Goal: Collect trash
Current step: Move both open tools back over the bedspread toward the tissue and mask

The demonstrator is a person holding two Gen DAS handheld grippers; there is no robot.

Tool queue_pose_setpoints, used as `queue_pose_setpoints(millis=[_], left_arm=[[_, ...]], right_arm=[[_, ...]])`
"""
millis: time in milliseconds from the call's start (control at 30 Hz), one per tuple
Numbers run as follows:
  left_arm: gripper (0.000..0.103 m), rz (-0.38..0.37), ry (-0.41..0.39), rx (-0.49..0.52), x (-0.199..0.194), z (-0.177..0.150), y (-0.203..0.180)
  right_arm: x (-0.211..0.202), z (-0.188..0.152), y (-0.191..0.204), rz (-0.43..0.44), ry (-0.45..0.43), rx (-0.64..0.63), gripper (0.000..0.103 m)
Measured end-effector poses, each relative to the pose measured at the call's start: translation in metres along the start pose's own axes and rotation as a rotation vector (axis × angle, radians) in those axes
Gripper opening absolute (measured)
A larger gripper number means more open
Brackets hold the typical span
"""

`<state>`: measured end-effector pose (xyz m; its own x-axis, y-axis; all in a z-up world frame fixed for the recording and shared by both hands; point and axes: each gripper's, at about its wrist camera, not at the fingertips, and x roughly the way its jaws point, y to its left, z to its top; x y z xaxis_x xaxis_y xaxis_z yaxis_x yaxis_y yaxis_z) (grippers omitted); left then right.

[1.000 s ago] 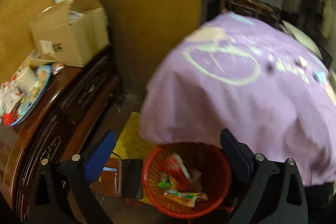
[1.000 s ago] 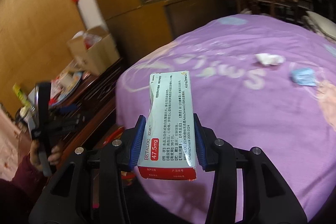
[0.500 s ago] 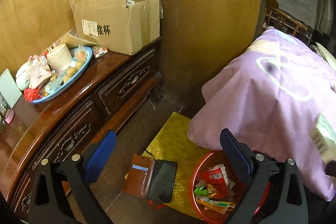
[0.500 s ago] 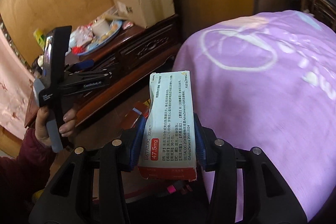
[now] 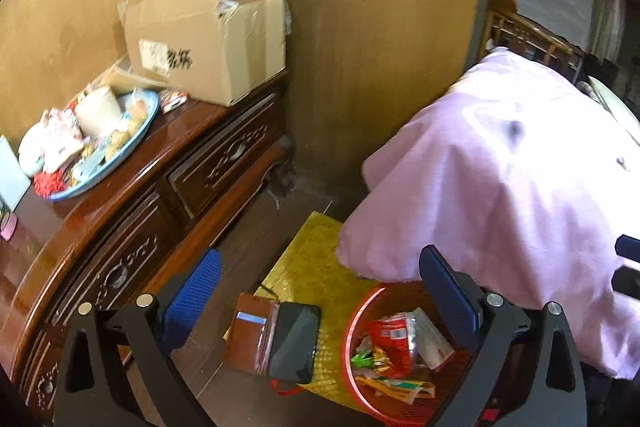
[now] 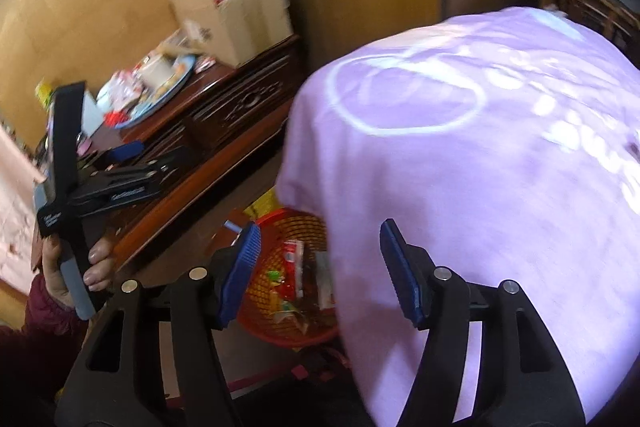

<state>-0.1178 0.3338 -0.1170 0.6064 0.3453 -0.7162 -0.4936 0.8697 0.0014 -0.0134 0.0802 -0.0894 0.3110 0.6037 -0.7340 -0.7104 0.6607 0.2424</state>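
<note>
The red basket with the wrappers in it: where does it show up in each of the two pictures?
Left wrist view: red basket at the bottom, right of centre, beside the phone wallet case.
Right wrist view: red basket low, left of centre, under the purple blanket's edge.
Shared landmark: cardboard box on the wooden dresser.

My right gripper (image 6: 318,275) tilts downward, its jaws opening, with nothing between the blue pads (image 6: 242,273). My left gripper (image 5: 320,291) also angles down, its two fingers set wide apart and gripping nothing. Seen from the right wrist, my left hand (image 6: 74,273) wraps around the left gripper's grey handle at the far left of the frame, fingertips (image 6: 94,255) curled over the front, with a dark red sleeve (image 6: 44,315) at the wrist.
</note>
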Motion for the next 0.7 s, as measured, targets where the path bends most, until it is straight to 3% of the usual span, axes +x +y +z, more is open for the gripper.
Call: queue_pose_setpoints(millis=[367, 700], left_arm=[[0.097, -0.108, -0.059, 0.183, -0.042, 0.005, -0.089], [0.097, -0.225, -0.077, 0.398, -0.043, 0.018, -0.211]], right_arm=[[-0.083, -0.028, -0.078, -0.139, -0.173, 0.157, 0.066], [-0.133, -0.063, -0.199, -0.390, -0.276, 0.375, 0.079]])
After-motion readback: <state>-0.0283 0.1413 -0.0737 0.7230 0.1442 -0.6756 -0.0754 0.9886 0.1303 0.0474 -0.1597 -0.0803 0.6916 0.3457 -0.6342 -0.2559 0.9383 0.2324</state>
